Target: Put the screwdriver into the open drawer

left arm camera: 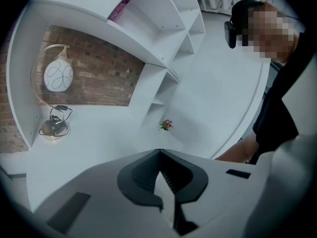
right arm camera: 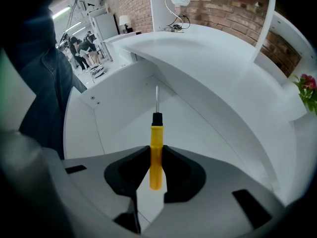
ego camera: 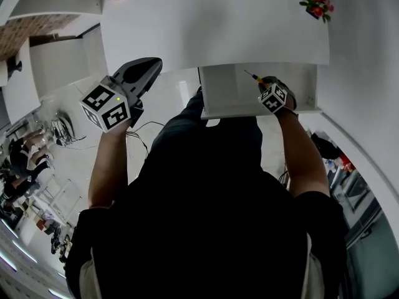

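Screwdriver (right arm camera: 156, 138) is held in the right gripper (right arm camera: 156, 155). The jaws squeeze its yellow handle. Its thin metal end points straight ahead, away from the person. It hangs over the open drawer (right arm camera: 198, 133), near the right side.

The drawer is just below it, so I think the next move is to go down and let go.

The left gripper (left arm camera: 159, 157) is up in the air at the left, well away from the drawer. Its jaws are closed on nothing.

The drawer looks white and bare inside. It slides out from under a white desk (ego camera: 218, 30). Small red flowers (ego camera: 318, 5) sit at the desk's far right. A round lamp (left arm camera: 57, 76) stands by a brick wall (left arm camera: 99, 78).
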The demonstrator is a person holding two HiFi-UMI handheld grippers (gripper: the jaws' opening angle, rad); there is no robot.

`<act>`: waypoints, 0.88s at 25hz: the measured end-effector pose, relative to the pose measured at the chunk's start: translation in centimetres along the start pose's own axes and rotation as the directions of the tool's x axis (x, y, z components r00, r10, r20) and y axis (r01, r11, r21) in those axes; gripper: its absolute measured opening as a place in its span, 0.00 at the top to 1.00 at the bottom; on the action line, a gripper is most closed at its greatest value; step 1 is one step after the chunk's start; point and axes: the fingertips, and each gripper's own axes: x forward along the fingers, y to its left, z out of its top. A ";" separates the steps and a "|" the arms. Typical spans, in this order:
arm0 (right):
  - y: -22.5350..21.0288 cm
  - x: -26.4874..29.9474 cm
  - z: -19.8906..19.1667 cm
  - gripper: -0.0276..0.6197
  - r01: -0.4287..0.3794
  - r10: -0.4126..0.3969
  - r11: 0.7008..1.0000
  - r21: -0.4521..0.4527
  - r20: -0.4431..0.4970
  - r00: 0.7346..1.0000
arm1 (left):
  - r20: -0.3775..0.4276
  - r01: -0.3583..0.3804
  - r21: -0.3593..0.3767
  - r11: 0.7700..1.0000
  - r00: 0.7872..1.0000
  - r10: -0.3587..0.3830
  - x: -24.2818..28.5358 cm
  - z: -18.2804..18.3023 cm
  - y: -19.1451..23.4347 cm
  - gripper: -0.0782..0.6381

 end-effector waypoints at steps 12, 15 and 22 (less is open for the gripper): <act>0.7 3.0 0.1 0.83 -0.036 0.036 0.999 -0.033 -0.023 0.999 | -0.013 -0.045 -0.011 0.999 0.999 0.045 -0.9 -1.5 0.9 0.87; 0.7 3.5 -0.1 0.83 -0.042 0.041 0.998 -0.045 -0.026 0.999 | -0.020 -0.051 -0.011 0.999 0.999 0.050 -0.6 -2.0 0.8 0.87; 1.2 4.6 -0.2 0.83 -0.057 0.053 0.995 -0.086 -0.045 0.998 | -0.031 -0.055 -0.021 0.998 0.998 0.055 -0.9 -2.9 0.9 0.87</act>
